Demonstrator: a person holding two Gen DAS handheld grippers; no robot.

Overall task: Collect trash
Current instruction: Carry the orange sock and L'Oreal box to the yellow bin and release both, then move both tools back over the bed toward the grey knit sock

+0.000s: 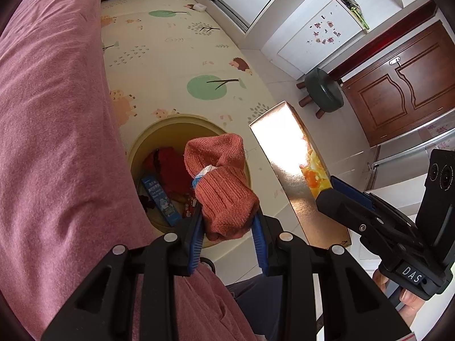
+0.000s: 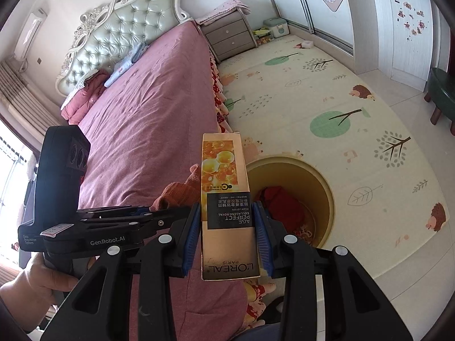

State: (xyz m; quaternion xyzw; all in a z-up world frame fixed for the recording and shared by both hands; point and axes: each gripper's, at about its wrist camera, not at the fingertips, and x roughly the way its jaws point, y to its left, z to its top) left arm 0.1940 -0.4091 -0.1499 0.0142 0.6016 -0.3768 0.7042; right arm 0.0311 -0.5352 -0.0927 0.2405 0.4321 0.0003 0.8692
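My left gripper (image 1: 227,224) is shut on a rust-orange knitted sock (image 1: 224,187) with a scrap of white and blue wrapper tucked in its fold. It hangs right above the round yellow trash bin (image 1: 142,142) on the floor beside the bed. My right gripper (image 2: 226,227) is shut on a tall gold lotion carton (image 2: 226,199), held upright just left of the bin (image 2: 324,182). In the left wrist view the carton (image 1: 287,170) and the right gripper (image 1: 341,196) appear to the right of the sock. The bin holds red cloth (image 1: 170,170) and a blue box (image 1: 160,199).
A bed with a pink cover (image 2: 148,119) runs along the left, its edge close to the bin. A patterned play mat (image 2: 327,91) covers the floor. A green stool (image 1: 324,91) stands by a brown door (image 1: 403,85). A nightstand (image 2: 230,37) is at the far end.
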